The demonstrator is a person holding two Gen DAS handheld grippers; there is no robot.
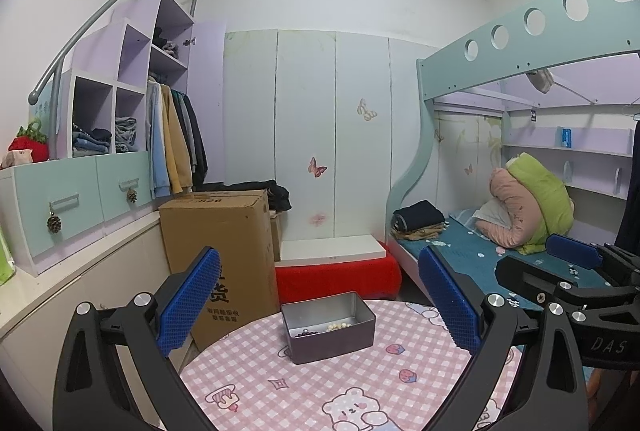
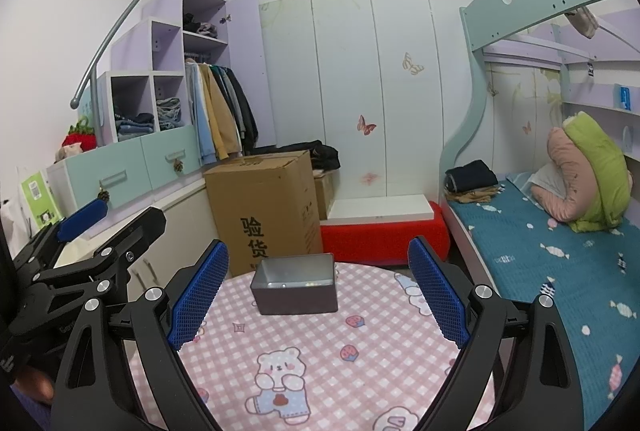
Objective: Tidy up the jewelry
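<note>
A small grey metal tin (image 1: 329,327) stands on the round table with the pink checked cloth (image 1: 320,387). Inside it lie a string of dark beads (image 1: 305,333) and a string of cream beads (image 1: 339,325). My left gripper (image 1: 320,305) is open above the table's near side, its blue pads wide apart with nothing between them. In the right wrist view the tin (image 2: 295,286) sits at the table's far edge, and its contents are hidden by the wall. My right gripper (image 2: 318,297) is open too and holds nothing.
A tall cardboard box (image 1: 220,255) stands just behind the table on the left. A red bench with a white board (image 1: 338,271) is beyond it. A bunk bed with a blue sheet (image 2: 552,251) runs along the right. Drawers and hanging clothes (image 1: 172,135) fill the left wall.
</note>
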